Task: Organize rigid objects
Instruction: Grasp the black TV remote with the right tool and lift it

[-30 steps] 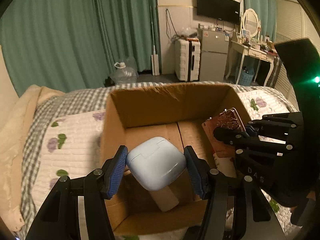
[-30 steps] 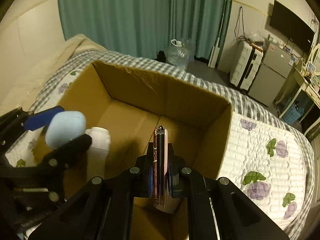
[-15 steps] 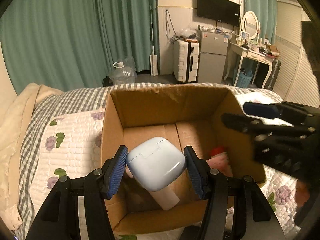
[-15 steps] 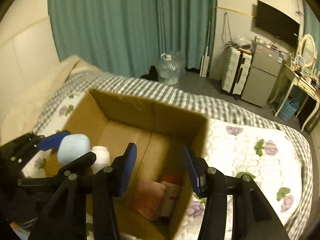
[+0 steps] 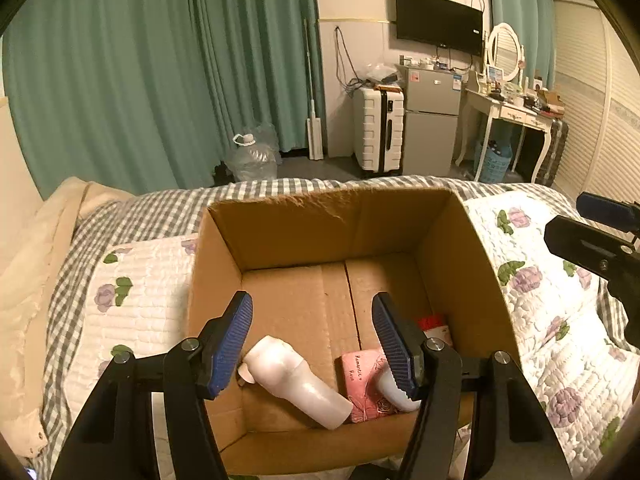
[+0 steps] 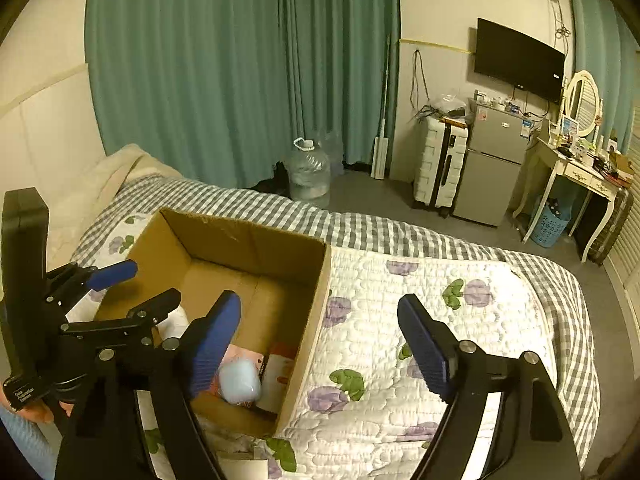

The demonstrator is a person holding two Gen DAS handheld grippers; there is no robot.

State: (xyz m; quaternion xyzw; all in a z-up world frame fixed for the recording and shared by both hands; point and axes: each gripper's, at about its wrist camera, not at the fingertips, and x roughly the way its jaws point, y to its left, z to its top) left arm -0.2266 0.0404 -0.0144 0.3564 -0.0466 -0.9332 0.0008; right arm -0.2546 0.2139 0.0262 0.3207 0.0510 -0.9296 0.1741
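Note:
An open cardboard box (image 5: 288, 220) (image 6: 256, 240) stands on the quilted bed. Inside lie a white bottle (image 5: 298, 382), a pink case (image 5: 362, 380), a red-capped item (image 5: 432, 326) and a pale blue earbud case (image 6: 239, 382), which in the left wrist view is partly hidden behind my right finger. My left gripper (image 5: 314, 344) is open and empty above the box's near side; it also shows in the right wrist view (image 6: 132, 286). My right gripper (image 6: 320, 340) is open and empty, to the right of the box above its right wall and the quilt.
The floral quilt (image 6: 440, 320) spreads right of the box, with a checked blanket (image 6: 380, 236) behind. A beige pillow (image 5: 36, 248) lies at the left. Beyond the bed stand a water jug (image 6: 310, 172), suitcase (image 6: 440, 168), fridge (image 6: 492, 168) and dressing table (image 6: 580, 176).
My left gripper has opened and the pale blue earbud case has dropped into the box. My right gripper, open since half a second ago, has drawn back up and to the right.

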